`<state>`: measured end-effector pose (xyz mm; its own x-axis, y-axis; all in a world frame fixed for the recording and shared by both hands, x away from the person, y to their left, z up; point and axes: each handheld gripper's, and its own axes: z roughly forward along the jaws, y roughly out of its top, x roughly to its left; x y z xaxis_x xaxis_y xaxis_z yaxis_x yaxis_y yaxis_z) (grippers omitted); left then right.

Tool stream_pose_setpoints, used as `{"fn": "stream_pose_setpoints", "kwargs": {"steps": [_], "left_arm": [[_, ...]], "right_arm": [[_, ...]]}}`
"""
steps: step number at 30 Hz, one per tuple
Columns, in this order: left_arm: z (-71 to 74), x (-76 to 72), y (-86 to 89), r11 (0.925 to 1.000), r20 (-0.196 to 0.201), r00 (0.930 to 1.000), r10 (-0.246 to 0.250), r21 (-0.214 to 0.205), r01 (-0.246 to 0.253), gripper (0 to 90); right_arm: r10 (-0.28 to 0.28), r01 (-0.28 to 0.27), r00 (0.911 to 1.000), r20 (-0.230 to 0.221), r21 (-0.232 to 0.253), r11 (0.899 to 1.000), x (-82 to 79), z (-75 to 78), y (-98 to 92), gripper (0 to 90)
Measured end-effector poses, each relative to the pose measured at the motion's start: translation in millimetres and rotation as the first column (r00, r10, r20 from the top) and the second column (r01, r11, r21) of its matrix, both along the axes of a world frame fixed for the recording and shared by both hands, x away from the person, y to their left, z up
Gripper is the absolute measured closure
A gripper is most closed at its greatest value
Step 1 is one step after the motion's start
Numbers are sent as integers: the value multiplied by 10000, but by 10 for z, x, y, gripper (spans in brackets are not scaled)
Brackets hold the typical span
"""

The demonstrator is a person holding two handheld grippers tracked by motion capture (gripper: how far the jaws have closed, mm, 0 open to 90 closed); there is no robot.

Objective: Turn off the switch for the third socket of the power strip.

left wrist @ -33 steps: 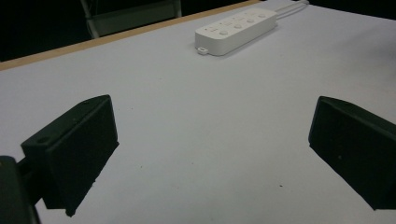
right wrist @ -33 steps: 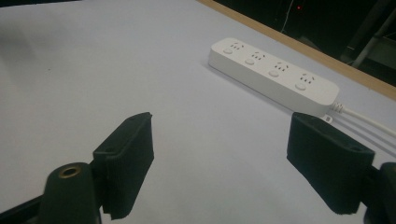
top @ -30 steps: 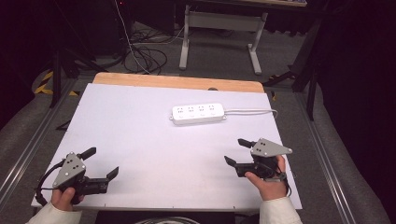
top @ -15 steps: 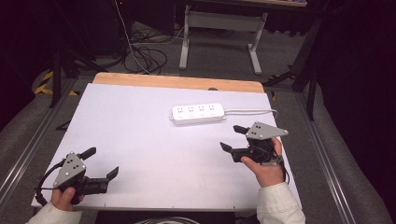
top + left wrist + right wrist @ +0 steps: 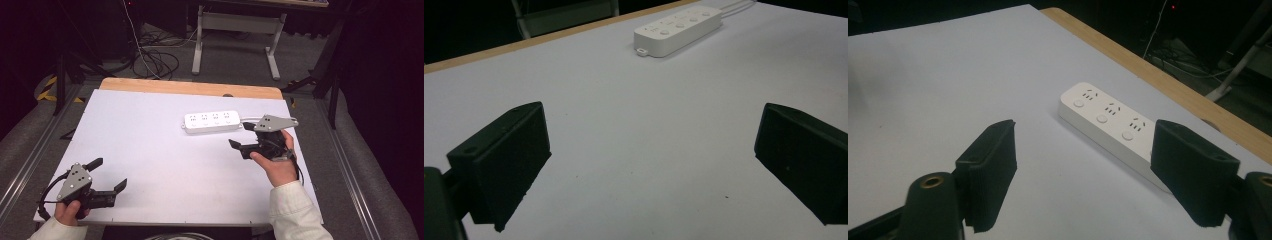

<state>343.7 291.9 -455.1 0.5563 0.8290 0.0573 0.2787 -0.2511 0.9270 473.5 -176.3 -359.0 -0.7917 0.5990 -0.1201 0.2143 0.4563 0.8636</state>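
Left gripper (image 5: 106,175) is resting at the table's (image 5: 150,125) near left corner, jaws spread wide and holding nothing, well apart from the power strip (image 5: 211,121). The strip is lying mid-table toward the far edge, long axis running left to right. Right gripper (image 5: 242,136) is hovering just beside its right end, jaws wide, empty, evidently the nearer.

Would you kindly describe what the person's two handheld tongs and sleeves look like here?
Both the left tongs and right tongs are black, each with two blocky, wedge-shaped jaws and a grey three-cornered plate on top marked with small dark dots. A black cable loops from the left one. The person wears pale, cream-coloured sleeves.
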Motion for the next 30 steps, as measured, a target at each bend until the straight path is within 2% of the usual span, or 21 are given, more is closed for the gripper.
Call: {"fn": "stream_pose_setpoints", "kwargs": {"steps": [7, 23, 29, 30], "left_arm": [[-3, 2, -3, 10000, -39, 10000, -38, -59, 37, 17], [-4, 0, 4, 10000, -51, 10000, -1, -17, 1, 18], [-6, -5, 8, 10000, -95, 9999, 40, -34, -40, 17], [-6, -5, 8, 10000, -94, 9999, 43, -35, -43, 18]], "right_arm": [[-135, 137, 9991, -395, 33, 9999, 153, 51, 101, 273], [-175, 160, 9987, -485, -315, 9994, 443, 5, 255, 309], [-303, 286, 9989, -353, -493, 9984, 546, -33, 310, 344], [-316, 301, 9990, -323, -463, 9985, 560, -39, 317, 413]]}}
